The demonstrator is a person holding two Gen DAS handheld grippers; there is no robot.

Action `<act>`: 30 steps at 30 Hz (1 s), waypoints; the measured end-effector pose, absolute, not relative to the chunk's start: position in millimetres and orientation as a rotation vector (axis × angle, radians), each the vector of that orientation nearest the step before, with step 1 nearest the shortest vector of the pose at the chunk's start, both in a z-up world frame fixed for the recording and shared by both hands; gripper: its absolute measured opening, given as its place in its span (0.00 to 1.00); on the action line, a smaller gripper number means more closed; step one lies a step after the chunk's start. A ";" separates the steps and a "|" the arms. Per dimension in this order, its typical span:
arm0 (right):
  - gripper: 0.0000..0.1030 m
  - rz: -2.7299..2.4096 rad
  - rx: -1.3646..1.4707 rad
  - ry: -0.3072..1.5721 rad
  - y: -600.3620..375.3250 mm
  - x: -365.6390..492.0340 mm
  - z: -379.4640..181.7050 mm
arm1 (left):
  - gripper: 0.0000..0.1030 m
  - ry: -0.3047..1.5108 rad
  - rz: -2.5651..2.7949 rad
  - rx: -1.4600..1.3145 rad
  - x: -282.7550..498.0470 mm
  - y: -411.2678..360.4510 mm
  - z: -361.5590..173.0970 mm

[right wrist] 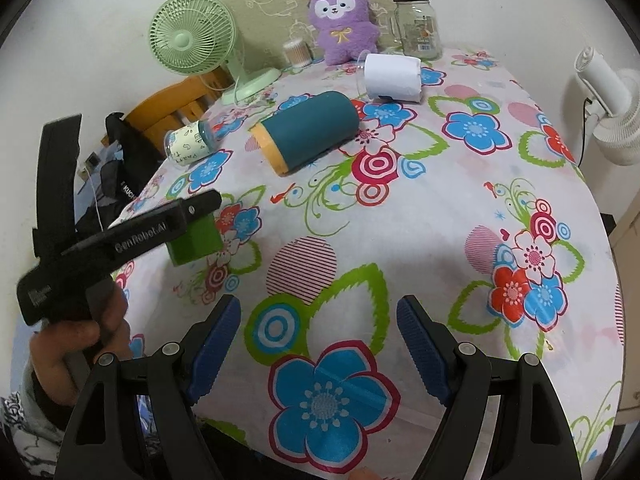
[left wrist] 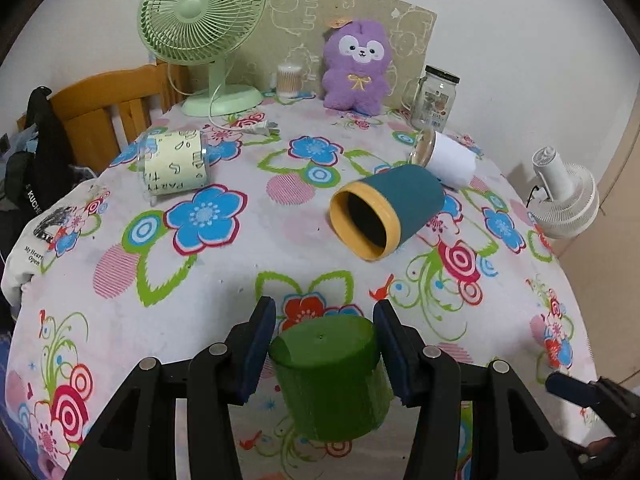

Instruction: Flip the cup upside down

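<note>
The left hand-held gripper (left wrist: 324,348) has black plastic arms with triangular cut-outs, round silver screws at the joints and dark blue fingers (left wrist: 259,350). Seen from the right wrist camera, its black side carries white lettering reading "GenRobot.AI". The bare-skinned left hand (right wrist: 80,344) emerges from a patterned white-and-grey sleeve (right wrist: 18,420). The right hand-held gripper (right wrist: 318,344) is the same black build, with ribbed blue pads (right wrist: 424,350).

The green cup (left wrist: 328,376) sits between the left tongs (left wrist: 324,354), the teal cup (left wrist: 388,216) lying beyond it.
</note>
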State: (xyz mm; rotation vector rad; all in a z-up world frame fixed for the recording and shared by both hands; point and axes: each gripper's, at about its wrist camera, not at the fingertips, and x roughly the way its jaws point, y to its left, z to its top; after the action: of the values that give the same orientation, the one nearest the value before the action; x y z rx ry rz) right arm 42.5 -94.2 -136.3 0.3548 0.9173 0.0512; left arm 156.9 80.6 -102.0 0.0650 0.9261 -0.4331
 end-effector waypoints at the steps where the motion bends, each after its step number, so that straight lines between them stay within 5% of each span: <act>1: 0.80 0.050 0.355 0.917 -94.0 41.4 -136.1 | 0.51 0.936 -0.436 0.062 154.8 81.2 -105.6; 16: 0.80 0.073 0.330 0.910 -80.9 34.7 -131.5 | 0.51 0.917 -0.455 0.076 119.1 87.5 -105.8; 20: 0.80 0.074 0.314 0.908 -77.1 34.2 -128.9 | 0.68 0.893 -0.456 0.074 113.8 91.3 -99.0; 30: 0.80 0.089 0.298 0.897 -68.0 35.6 -121.4 | 0.81 0.857 -0.443 0.040 112.4 108.7 -80.2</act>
State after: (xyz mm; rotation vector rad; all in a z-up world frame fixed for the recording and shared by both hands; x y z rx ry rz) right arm 35.6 -68.0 -121.4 0.2976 0.8968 0.0894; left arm 112.4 108.7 -80.2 0.0395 0.8573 -0.4428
